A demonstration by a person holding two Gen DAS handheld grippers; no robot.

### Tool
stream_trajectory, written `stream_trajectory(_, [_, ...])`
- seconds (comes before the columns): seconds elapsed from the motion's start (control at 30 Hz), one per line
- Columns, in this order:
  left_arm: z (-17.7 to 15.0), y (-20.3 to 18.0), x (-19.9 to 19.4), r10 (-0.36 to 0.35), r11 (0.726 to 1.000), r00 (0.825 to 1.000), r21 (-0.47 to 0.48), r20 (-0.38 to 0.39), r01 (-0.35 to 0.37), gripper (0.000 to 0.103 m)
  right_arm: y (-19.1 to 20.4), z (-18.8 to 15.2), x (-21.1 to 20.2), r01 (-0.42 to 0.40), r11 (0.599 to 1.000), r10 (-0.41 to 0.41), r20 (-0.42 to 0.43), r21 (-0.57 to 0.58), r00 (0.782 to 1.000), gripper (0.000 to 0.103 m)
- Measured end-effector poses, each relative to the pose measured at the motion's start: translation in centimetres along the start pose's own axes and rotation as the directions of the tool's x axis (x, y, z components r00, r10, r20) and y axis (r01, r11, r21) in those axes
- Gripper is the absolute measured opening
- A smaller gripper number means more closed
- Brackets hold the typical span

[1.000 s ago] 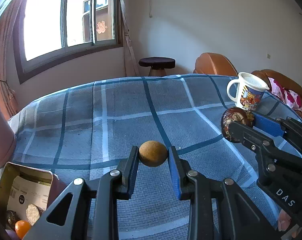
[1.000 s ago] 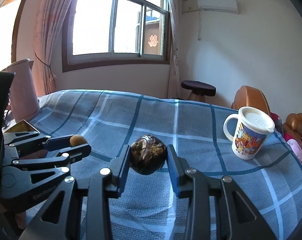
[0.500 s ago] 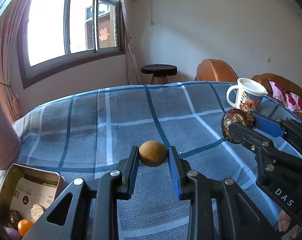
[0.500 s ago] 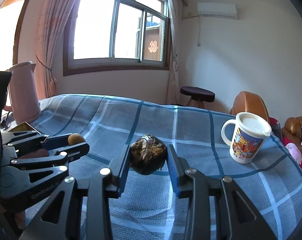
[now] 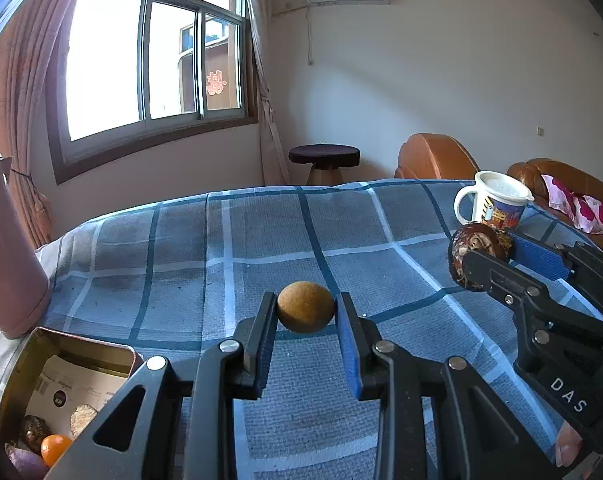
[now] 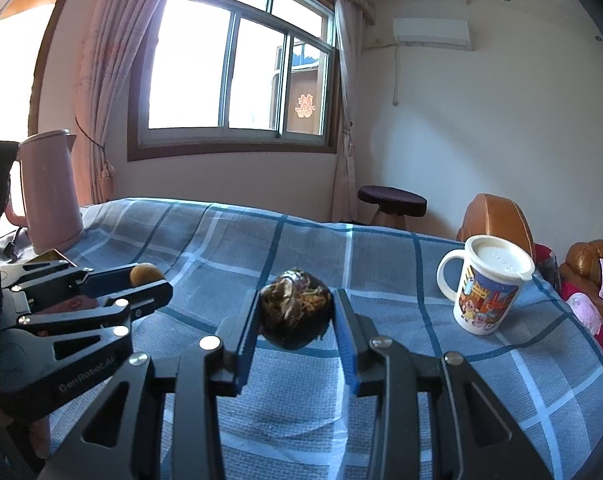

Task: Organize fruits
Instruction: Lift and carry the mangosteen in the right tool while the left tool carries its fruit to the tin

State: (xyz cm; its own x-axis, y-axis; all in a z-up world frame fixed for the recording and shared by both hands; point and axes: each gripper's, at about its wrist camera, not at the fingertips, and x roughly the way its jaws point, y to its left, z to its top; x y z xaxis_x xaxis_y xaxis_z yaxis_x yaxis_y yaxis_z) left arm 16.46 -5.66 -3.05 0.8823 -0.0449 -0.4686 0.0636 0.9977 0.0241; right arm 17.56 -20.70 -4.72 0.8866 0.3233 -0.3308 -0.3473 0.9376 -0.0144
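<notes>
The small round brown fruit (image 5: 306, 306) sat pinched between the pads of the left gripper (image 5: 306, 312), lifted clear of the table (image 5: 261, 248) with its blue checked cloth. Taking that fruit as the anchor: off to its right, the right gripper (image 6: 296, 316) was clamped on a dark, wrinkly, mottled fruit (image 6: 295, 312), also held up off the cloth. From the left wrist camera you could see that dark fruit (image 5: 477, 246) poking out past the other gripper's black finger, and from the right wrist one the brown fruit (image 6: 145, 273) showed at the tip of the left gripper (image 6: 141, 280).

Further right and behind the dark fruit stood a white cartoon mug (image 6: 487, 288) with a lid on it, upright on the cloth. Down to the lower left of the brown fruit was an open gold tin (image 5: 65, 364), with an orange (image 5: 54, 447), something dark and lumpy and a purple thing inside, only partly in view. Just behind the tin was a pink kettle (image 6: 51, 188). Past the far edge of the table there was a dark round stool (image 5: 324, 156) and brown leather chairs (image 5: 435, 156), window behind.
</notes>
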Motion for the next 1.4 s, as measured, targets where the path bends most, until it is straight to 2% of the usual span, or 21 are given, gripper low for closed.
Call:
stream_trajectory(0.53, [-0.7,-0.2,-1.5,-0.010,1.000,1.000,0.005,0.021,0.010,0.031,0.8,-0.2,-1.2,-0.001,1.000,0.001,0.029,-0.014,1.000,0.039])
stream_trajectory(0.9, [-1.4,0.1,-2.4,-0.028,1.000,1.000,0.001,-0.002,0.028,0.031,2.4,-0.5,-2.4,0.001,0.999,0.001,0.038,-0.054,0.999,0.039])
stream_trajectory(1.07, [-1.8,0.4,-3.1,-0.031,1.000,0.999,0.002,-0.009,0.031,0.031,2.9,-0.7,-2.9,-0.012,0.998,0.014,0.032,-0.056,0.999,0.039])
stream_trajectory(1.4, [-2.8,1.1,-5.7,-0.028,1.000,0.999,0.011,0.032,0.028,0.031,5.1,-1.0,-3.6,-0.053,0.995,0.054,0.010,-0.080,0.998,0.039])
